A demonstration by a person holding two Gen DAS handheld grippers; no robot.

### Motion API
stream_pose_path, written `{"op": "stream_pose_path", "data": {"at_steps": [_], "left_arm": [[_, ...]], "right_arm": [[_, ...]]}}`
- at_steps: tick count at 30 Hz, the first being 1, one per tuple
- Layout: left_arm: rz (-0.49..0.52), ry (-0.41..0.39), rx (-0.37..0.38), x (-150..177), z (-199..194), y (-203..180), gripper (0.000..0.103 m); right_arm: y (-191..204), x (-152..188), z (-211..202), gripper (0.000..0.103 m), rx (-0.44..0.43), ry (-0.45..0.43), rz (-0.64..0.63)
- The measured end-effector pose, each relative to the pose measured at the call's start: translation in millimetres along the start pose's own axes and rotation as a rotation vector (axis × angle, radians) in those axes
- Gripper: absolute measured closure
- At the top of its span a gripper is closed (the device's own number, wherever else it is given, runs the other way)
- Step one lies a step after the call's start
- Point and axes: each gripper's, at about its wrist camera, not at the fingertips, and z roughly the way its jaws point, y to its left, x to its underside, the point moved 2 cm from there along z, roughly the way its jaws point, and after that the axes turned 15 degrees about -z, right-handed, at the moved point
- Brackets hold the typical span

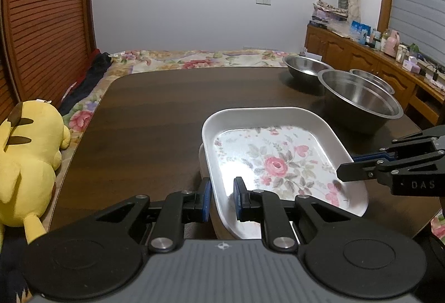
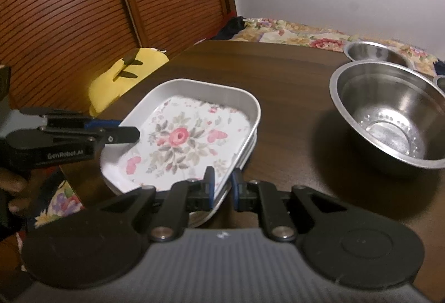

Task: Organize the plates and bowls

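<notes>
White rectangular dish with rounded corners and a pink-rose floral base (image 1: 274,155): topmost of a small stack of like dishes on the dark wood-grain table (image 1: 155,113), held between the two tongs.

Left gripper (image 1: 222,198): jaws nearly closed, blue pads pinching the dish's near-left rim, one pad outside the wall, one inside.

Right gripper (image 2: 223,186): jaws likewise nearly closed on the dish's rim at the opposite corner; in the left wrist view it (image 1: 347,170) enters from the right, its tip over the dish's right edge.

Lower white dishes (image 2: 247,147): their edges show under the held one, just ahead of the right gripper.

Large stainless-steel round bowl (image 2: 389,113): ahead and right of the right gripper, well apart from the dishes, standing upright.

Smaller steel bowl (image 2: 375,52): beyond the large one, near the table's far edge.

Third steel bowl (image 1: 372,79): behind the large bowl, mostly hidden.

Yellow plush toy (image 1: 30,158): left of the left gripper, off the table, on the floral bedspread (image 1: 194,59).
</notes>
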Motion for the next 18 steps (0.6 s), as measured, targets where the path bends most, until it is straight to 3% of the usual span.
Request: {"op": "stream_pose_path", "data": {"at_steps": [18], "left_arm": [[0.008, 0.002, -0.01, 4.3, 5.5, -1.7, 0.085]], "right_arm": [[4.1, 5.0, -9.1, 0.088, 0.029, -0.037, 0.007]]}}
